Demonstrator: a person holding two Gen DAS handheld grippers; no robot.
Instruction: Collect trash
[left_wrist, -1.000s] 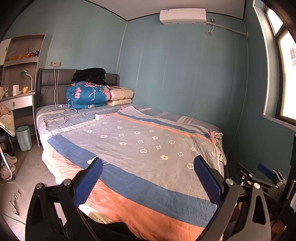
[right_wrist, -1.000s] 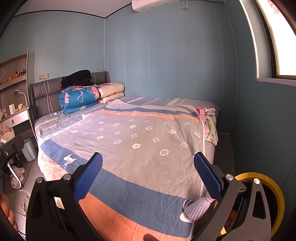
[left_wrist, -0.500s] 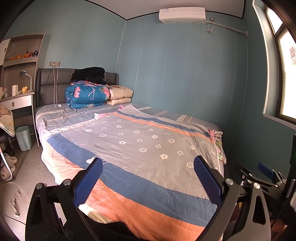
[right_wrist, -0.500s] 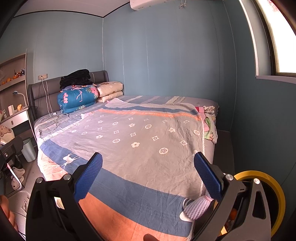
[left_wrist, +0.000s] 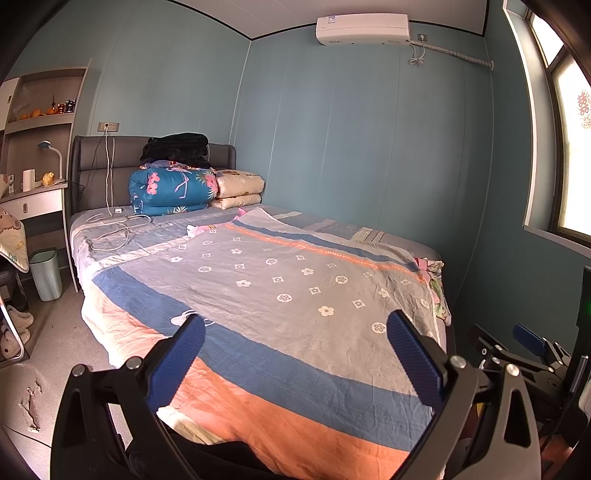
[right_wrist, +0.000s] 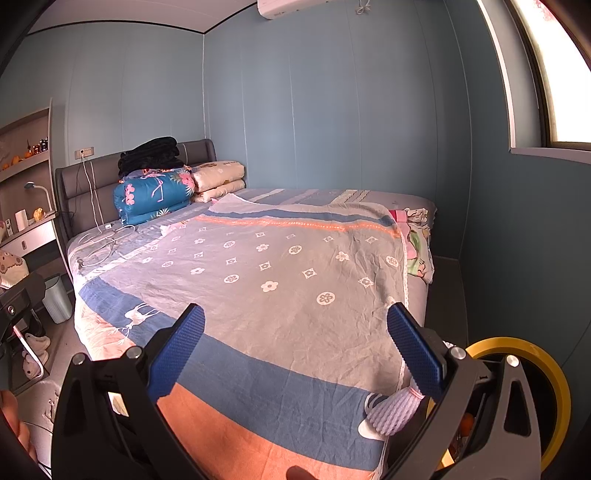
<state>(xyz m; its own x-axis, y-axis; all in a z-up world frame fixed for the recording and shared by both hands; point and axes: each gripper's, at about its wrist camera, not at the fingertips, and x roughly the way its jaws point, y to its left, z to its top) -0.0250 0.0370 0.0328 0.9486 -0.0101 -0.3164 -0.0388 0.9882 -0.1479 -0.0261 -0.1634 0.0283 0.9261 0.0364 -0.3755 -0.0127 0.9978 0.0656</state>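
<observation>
1. Holding both my grippers above the foot of the bed, I have the left gripper with its blue pads spread wide and nothing between them.
2. My right gripper is likewise released, its two blue pads far apart and empty over the bedspread.
3. What looks like trash lies at the near right corner of the bed, in the right wrist view: a white foam net sleeve, ribbed and tube-shaped, with a pinched, pinkish end pointing up toward my right finger.
4. The sleeve rests on a small white scrap at the blue band of the bedspread, near the lace edge.
5. Just beside it, off the bed's corner, stands a yellow-rimmed bin; something orange shows inside, too hidden to name.
6. Another pale green bin stands on the floor at the left of the bed, near the desk.
7. Folded quilts are stacked against the headboard, and white cables trail over the sheet, well apart from my grippers.
</observation>
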